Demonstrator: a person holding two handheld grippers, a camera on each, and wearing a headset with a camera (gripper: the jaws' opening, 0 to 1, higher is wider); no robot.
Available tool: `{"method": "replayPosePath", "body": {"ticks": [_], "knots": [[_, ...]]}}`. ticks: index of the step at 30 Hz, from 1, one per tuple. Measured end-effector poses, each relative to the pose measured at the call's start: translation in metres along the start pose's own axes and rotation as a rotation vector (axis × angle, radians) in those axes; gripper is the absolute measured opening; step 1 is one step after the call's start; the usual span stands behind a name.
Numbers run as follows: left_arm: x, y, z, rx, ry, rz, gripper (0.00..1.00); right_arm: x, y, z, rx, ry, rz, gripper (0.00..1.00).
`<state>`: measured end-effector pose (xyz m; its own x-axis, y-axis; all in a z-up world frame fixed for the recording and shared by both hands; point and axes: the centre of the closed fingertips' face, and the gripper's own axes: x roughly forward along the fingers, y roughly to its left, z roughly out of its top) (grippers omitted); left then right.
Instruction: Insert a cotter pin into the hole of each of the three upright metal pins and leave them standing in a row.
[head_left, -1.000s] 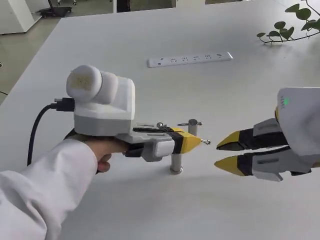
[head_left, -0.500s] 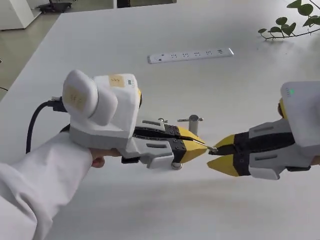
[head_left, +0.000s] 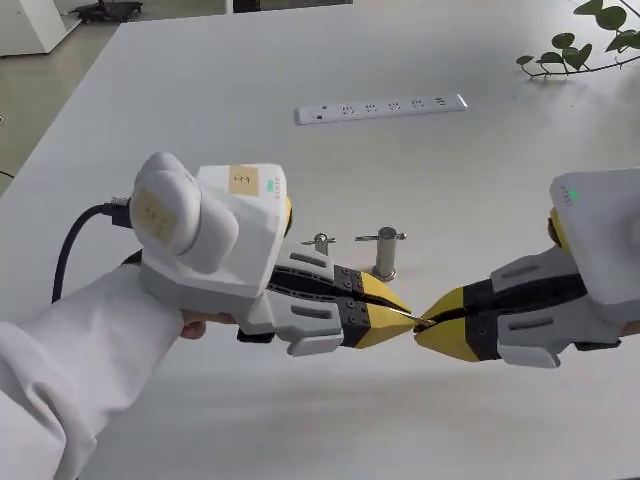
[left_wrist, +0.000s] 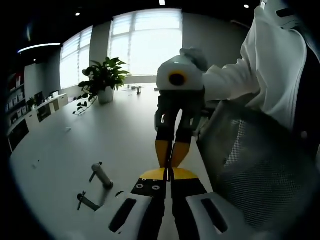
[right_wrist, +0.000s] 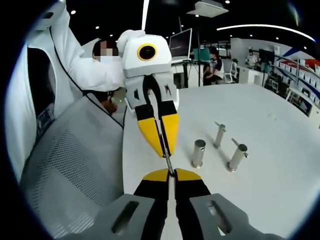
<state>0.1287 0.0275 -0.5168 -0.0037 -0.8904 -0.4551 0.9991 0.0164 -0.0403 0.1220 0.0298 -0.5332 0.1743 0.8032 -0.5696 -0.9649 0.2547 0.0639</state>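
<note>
Three upright metal pins stood mid-table on the white tabletop; long white power strip lay well behind them.

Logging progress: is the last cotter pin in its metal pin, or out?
Out. The cotter pin is pinched between the left tool and right tool tips; one metal pin stands bare.
</note>
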Motion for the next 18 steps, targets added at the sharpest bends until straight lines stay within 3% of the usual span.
{"method": "replayPosePath", "body": {"ticks": [6, 10, 12, 13, 15, 18], "knots": [[0.000, -0.002, -0.006, 0.004, 0.018, -0.001, 0.01, 0.002, 0.003, 0.002, -0.074, 0.038, 0.013, 0.00], [-0.001, 0.002, -0.006, -0.002, -0.008, 0.023, 0.01, 0.003, -0.001, 0.002, -0.086, 0.044, 0.010, 0.00], [-0.003, 0.012, -0.005, 0.009, -0.030, 0.082, 0.10, 0.004, -0.006, 0.002, -0.094, 0.052, -0.006, 0.00], [-0.005, 0.017, -0.006, 0.009, -0.033, 0.106, 0.20, 0.005, -0.010, 0.001, -0.094, 0.058, -0.018, 0.00], [-0.009, 0.030, -0.012, 0.001, -0.029, 0.173, 0.30, 0.005, -0.018, -0.002, -0.084, 0.075, -0.041, 0.00], [-0.014, 0.048, -0.025, -0.034, -0.012, 0.259, 0.31, 0.006, -0.027, -0.007, -0.093, 0.101, -0.062, 0.00]]}}
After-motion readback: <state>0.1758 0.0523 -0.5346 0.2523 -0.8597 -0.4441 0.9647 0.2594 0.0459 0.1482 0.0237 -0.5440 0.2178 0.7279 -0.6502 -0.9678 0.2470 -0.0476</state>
